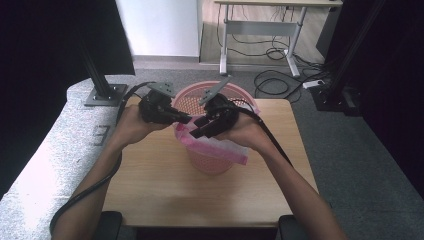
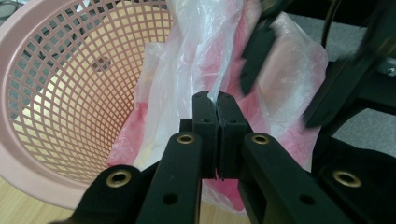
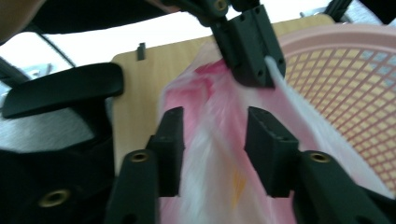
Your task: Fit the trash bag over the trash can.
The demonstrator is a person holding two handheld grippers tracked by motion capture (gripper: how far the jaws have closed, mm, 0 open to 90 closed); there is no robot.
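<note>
Table: a light wooden tabletop (image 1: 165,185) is being used as the work surface; its grain is showing bare around the basket, and a rounded corner of it is being seen in the right gripper view (image 3: 135,74).
Basket: a pink lattice basket (image 1: 192,100) is standing upright on the far middle of the table, its rim near the table's far edge; its mesh wall is being seen from close up in the left gripper view (image 2: 60,93).
Bag: a thin pink-and-clear plastic bag (image 1: 215,147) is being held at the basket's near rim, draped over the near wall and hanging down outside it.
Left gripper: the left gripper (image 1: 182,119) is being held at the basket's near-left rim; its jaws are pressed together on a fold of the bag (image 2: 205,70), as seen in the left gripper view (image 2: 215,100).
Right gripper: the right gripper (image 1: 202,127) is being held just beside the left one; its jaws are standing partly apart with bag film (image 3: 219,163) lying between them, the pads not pressing on it (image 3: 212,135).
Bench: a grey speckled surface (image 1: 45,155) is running along the table's left side, with a black post on a metal foot (image 1: 102,92) standing on it.
Floor: grey carpet (image 1: 360,165) is lying to the right and beyond.
Background: a desk frame (image 1: 260,30) with loose cables (image 1: 275,82) is standing at the back, dark curtains hanging at both sides.
</note>
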